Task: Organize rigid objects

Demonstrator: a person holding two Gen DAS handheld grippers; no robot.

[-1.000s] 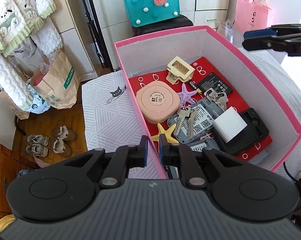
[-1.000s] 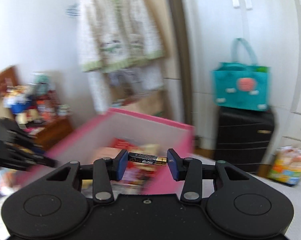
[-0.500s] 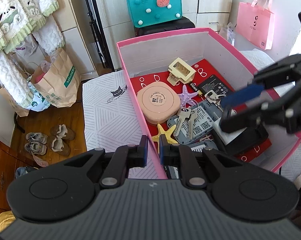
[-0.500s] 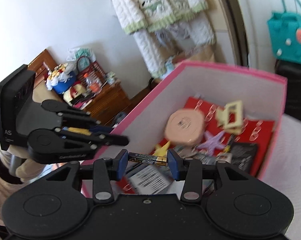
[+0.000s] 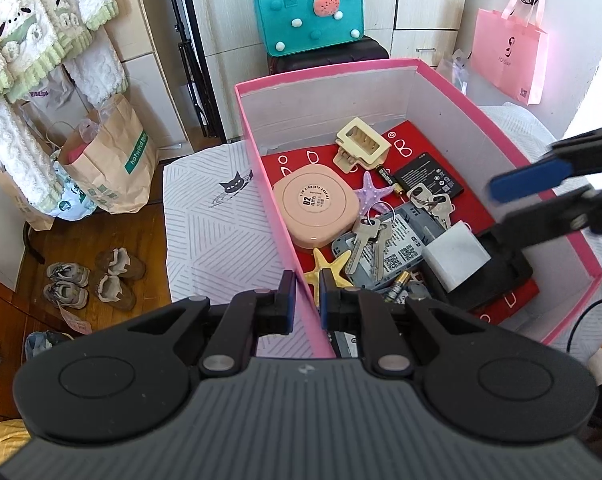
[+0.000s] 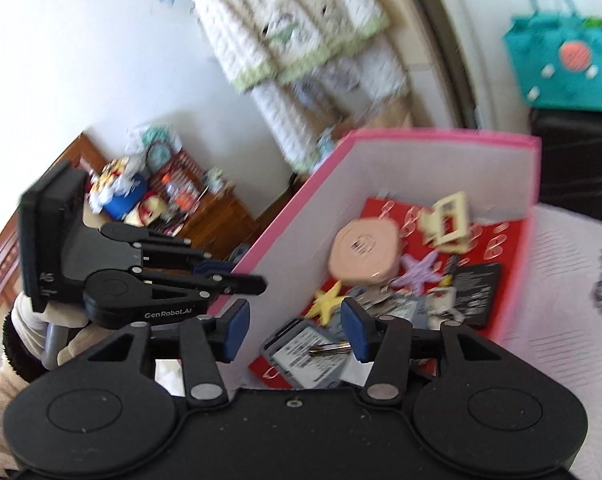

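A pink box [image 5: 269,184] holds several rigid objects: a peach compact [image 5: 316,210], a cream hair clip [image 5: 361,147], starfish toys, keys [image 5: 368,240], a phone battery, a white cube. An AA battery [image 5: 397,281] lies in the box near the front. My left gripper [image 5: 305,305] is shut on the box's near wall. My right gripper [image 6: 295,330] is open and empty above the box; it also shows in the left wrist view [image 5: 541,196]. The box [image 6: 285,248] and my left gripper [image 6: 221,276] show in the right wrist view.
The box sits on a white patterned cloth [image 5: 217,232]. A teal bag [image 5: 309,12] on a black case and a pink bag [image 5: 509,60] stand behind. Paper bags [image 5: 109,164] and shoes [image 5: 93,280] are on the wood floor at left.
My right gripper swung over the box, opened and let go of the AA battery, which now lies in the box. My left gripper stayed clamped on the wall.
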